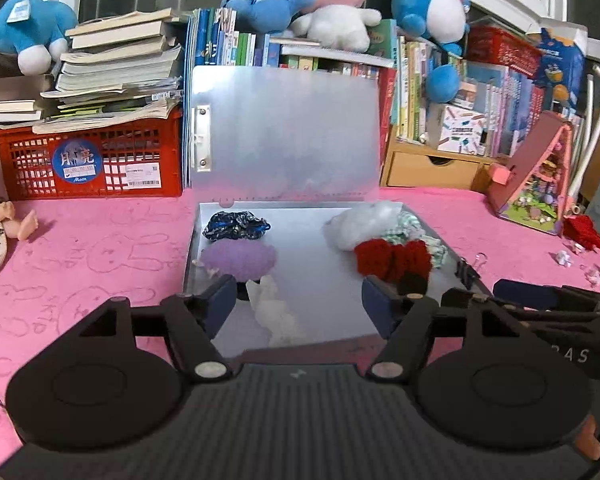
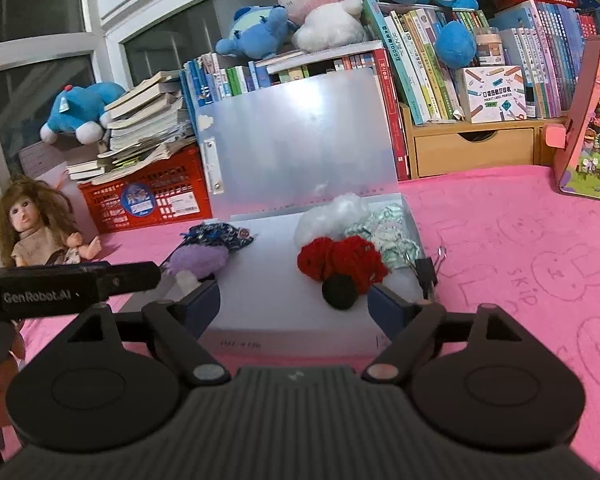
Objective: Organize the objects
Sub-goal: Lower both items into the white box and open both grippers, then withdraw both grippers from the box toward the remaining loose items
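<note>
Left gripper (image 2: 148,276) reads "GenRobot.AI"; red crate (image 1: 88,160) sticker says "Moon"

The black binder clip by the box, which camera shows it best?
The right wrist view: the binder clip sits near centre, its wire handles clear against the pink cloth. In the left wrist view it appears smaller, near the box's right edge.
</note>
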### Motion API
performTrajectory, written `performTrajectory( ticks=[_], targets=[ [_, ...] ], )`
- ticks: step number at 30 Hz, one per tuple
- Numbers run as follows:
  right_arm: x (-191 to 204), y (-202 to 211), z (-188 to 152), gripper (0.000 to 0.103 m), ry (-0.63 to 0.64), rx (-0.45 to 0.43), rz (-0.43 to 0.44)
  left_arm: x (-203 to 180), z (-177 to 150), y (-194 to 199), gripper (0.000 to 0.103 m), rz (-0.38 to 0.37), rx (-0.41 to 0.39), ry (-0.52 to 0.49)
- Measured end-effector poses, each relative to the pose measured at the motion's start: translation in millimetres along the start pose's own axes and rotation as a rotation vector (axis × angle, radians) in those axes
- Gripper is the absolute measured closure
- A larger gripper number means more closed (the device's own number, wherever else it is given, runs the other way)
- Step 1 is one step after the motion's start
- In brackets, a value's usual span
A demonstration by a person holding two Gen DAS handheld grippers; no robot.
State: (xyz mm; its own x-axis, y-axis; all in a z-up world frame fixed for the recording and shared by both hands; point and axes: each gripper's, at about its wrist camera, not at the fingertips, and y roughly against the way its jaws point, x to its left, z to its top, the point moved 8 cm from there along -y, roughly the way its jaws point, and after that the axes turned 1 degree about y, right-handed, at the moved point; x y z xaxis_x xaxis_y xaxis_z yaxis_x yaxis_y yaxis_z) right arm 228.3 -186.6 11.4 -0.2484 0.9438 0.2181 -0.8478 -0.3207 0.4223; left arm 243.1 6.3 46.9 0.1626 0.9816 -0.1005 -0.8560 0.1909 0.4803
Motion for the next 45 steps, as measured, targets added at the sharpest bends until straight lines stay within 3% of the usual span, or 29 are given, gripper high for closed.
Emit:
performTrajectory(
  ticks=[12, 34, 45],
  targets=[
    [10, 38, -31, 0.011, 0.064, 0.001, 0.009, -10, -37, 49, 0.025, -0.006, -0.039, -0.036],
    [25, 62, -78, 0.011, 0.154, 0.034, -0.007, -6, -91, 76, 0.024, 0.010, -0.004, -0.006],
    [22, 70, -84, 0.011, 0.142, 0.017, 0.005, -5, -112, 85, 0.024, 0.003, 0.029, -0.021]
  ],
)
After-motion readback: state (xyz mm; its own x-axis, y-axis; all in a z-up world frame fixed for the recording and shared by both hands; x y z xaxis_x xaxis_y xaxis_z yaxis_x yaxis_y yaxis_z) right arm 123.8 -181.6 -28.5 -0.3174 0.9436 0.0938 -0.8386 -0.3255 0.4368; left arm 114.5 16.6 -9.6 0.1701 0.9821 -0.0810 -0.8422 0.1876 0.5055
